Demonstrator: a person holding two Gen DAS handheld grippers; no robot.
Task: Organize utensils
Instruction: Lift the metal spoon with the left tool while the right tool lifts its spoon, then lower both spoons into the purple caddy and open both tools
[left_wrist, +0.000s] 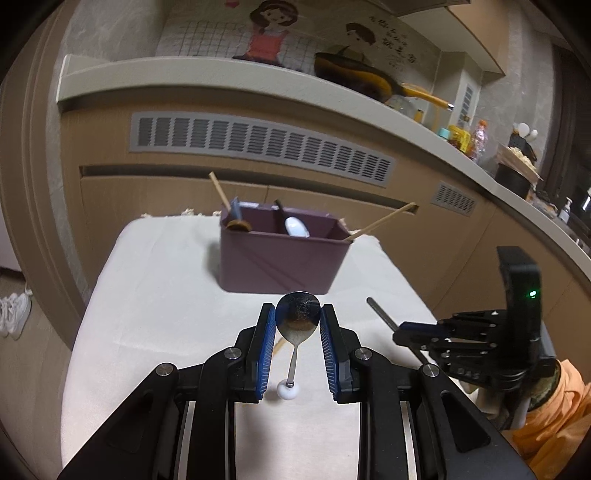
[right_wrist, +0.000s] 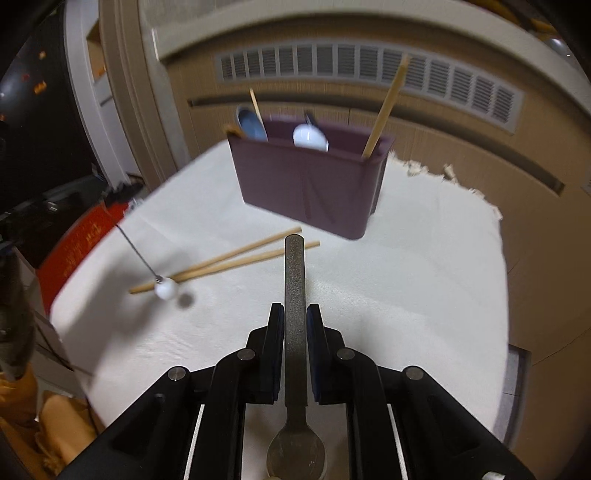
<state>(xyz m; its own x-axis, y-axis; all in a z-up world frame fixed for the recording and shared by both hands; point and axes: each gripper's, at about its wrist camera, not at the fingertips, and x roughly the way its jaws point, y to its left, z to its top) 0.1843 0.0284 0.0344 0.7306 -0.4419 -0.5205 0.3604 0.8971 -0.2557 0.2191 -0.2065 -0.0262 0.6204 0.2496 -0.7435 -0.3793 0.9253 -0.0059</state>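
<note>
My left gripper (left_wrist: 297, 314) is shut on the bowl of a small metal spoon (left_wrist: 298, 314); its thin handle hangs down and ends in a white ball (left_wrist: 287, 390). The right wrist view also shows that spoon (right_wrist: 164, 288) held above the cloth. My right gripper (right_wrist: 295, 314) is shut on the flat grey handle of a metal spoon (right_wrist: 294, 280), its bowl near the camera. The purple utensil box (left_wrist: 282, 254) stands at the far side of the table and holds a blue spoon (right_wrist: 253, 123), a white spoon (right_wrist: 309, 136) and chopsticks (right_wrist: 386, 107).
A pair of wooden chopsticks (right_wrist: 236, 260) lies on the white cloth (right_wrist: 406, 277) in front of the box. My right gripper (left_wrist: 480, 336) shows at the right of the left wrist view. Cabinets with a vent stand behind the table.
</note>
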